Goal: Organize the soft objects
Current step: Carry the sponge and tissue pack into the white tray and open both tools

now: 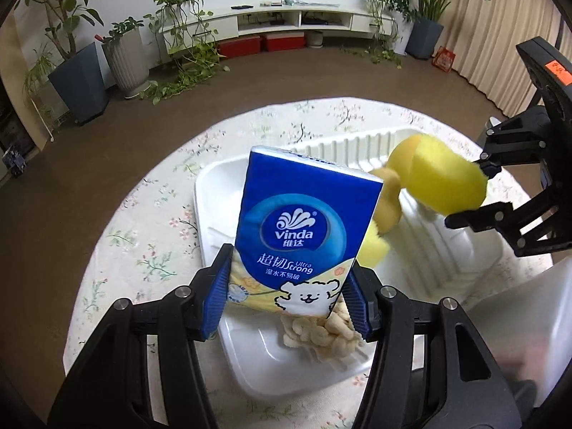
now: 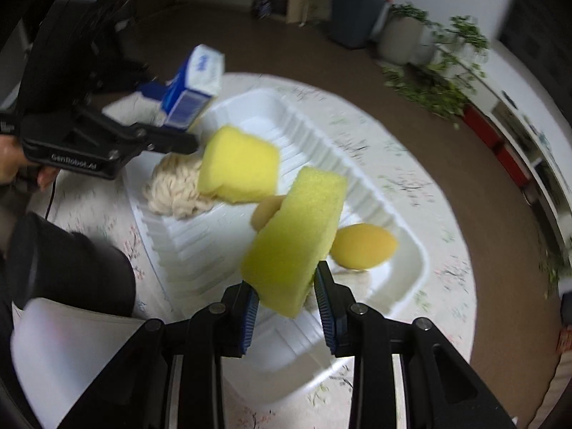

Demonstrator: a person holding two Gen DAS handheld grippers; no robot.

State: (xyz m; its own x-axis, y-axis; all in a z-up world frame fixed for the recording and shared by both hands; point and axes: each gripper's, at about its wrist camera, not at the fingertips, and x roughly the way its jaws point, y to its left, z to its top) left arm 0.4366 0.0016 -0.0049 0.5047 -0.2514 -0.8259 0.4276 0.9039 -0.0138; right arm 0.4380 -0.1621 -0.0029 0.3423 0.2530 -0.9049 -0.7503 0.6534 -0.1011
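The room is a lounge with a brown floor [image 1: 107,164], a long white media shelf [image 1: 286,18] along the far wall, two red boxes [image 1: 264,43] beneath it, potted plants [image 1: 82,64] on both sides and beige curtains [image 1: 500,35] to the right. A round worktop [image 1: 150,214] under a pale flowered cloth fills the middle of both views. On it lies a large white ribbed tray [image 2: 357,164].

The left tool [image 1: 286,286] pinches a blue Vinda tissue pack [image 1: 304,232] by its lower end, upright and slightly tilted, above the tray's near side. The right tool [image 2: 286,307] grips a yellow-green sponge [image 2: 296,239] at its lower end, held raised over the tray.

Inside the tray rest a second yellow sponge [image 2: 239,164], a cream knitted bundle [image 2: 175,193] touching it, an orange-yellow egg-shaped puff [image 2: 363,246] and a smaller tan one [image 2: 268,209] partly hidden behind the held sponge.

In the left view the tissue pack covers much of the tray's contents, and the knitted bundle shows only beneath it. The right view is motion-blurred. A white shape [image 2: 71,350] at its lower left corner is cut off and cannot be identified.
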